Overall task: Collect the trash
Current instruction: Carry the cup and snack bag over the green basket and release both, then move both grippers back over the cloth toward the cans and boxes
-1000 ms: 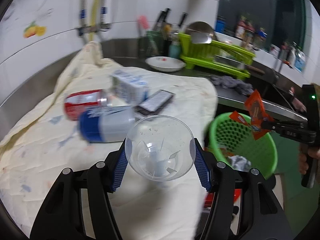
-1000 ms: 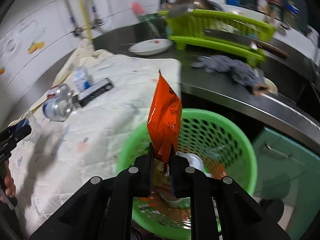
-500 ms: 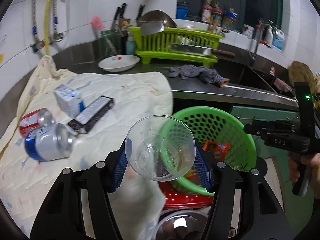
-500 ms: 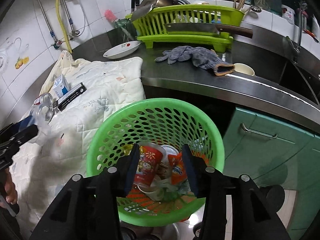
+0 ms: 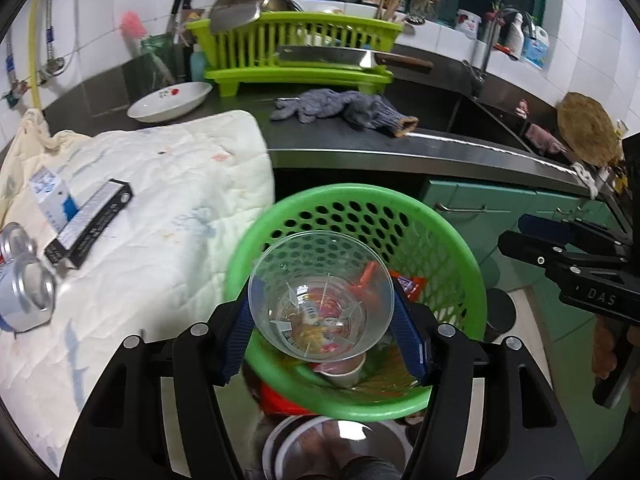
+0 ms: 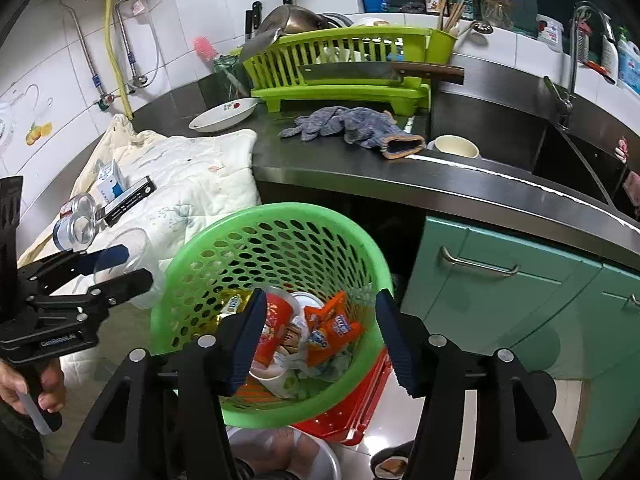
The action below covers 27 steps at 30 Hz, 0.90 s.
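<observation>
Now the right hand-held gripper (image 6: 320,340), just opened, stands empty; its orange wrapper (image 6: 332,330) fell into the basket (image 6: 280,216).

A perforated basket (image 6: 280,248) stands on the floor before the tabletop (image 6: 360,168), right of a quilted cloth (image 6: 188,184). Wrappers (image 6: 332,328) and paper cups (image 6: 276,320) lie in it. On the cloth lie two cans (image 5: 24,292) and two cartons (image 5: 88,224). Behind, a dish rack (image 6: 340,68) and glove (image 6: 360,128).
</observation>
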Motion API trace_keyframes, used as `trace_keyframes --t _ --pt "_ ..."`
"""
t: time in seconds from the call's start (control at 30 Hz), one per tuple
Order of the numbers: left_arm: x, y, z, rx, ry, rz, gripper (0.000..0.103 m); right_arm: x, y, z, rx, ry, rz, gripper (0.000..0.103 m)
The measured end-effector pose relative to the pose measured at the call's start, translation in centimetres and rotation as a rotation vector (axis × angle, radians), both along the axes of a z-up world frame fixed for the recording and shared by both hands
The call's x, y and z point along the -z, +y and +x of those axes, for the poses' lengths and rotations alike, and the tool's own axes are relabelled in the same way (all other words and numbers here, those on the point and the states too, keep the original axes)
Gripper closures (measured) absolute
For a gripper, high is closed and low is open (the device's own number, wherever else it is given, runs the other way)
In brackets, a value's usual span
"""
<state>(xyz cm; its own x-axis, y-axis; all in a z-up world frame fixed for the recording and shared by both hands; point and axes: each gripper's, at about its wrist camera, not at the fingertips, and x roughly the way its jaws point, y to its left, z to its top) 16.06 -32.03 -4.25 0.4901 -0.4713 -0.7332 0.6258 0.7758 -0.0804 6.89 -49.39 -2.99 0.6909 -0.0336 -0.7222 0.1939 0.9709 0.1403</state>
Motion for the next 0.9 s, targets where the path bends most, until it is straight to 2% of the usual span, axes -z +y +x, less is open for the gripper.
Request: trace_keyframes --t 0.07,0.13,0.23,0.4,0.57,0.9 --pt "0.2 -0.7 -0.1 0.013 0.012 -0.006 0.039 0.0 -0.2 -0.1 0.004 0.001 0.003 0.048" --pt "0.3 -1.2 -0.1 0.018 0.026 -0.012 0.032 0.0 -0.3 -0.3 0.007 -0.001 0.005 0.047" --pt "0.3 -1.4 -0.3 0.019 0.024 -0.019 0.028 0.0 -0.2 -0.3 0.006 -0.001 0.005 0.047" --pt "-0.1 -0.5 -0.5 0.007 0.017 -0.018 0.028 -0.2 0.5 -0.1 -0.01 -0.005 0.005 0.047" --pt "-0.9 2.6 -0.3 -0.051 0.006 -0.028 0.028 -0.4 2.2 0.6 -0.041 -0.005 0.007 0.046" --pt "-2.4 11.3 1.1 -0.223 -0.016 -0.023 0.028 -1.2 6.9 3.1 -0.131 -0.008 -0.003 0.046"
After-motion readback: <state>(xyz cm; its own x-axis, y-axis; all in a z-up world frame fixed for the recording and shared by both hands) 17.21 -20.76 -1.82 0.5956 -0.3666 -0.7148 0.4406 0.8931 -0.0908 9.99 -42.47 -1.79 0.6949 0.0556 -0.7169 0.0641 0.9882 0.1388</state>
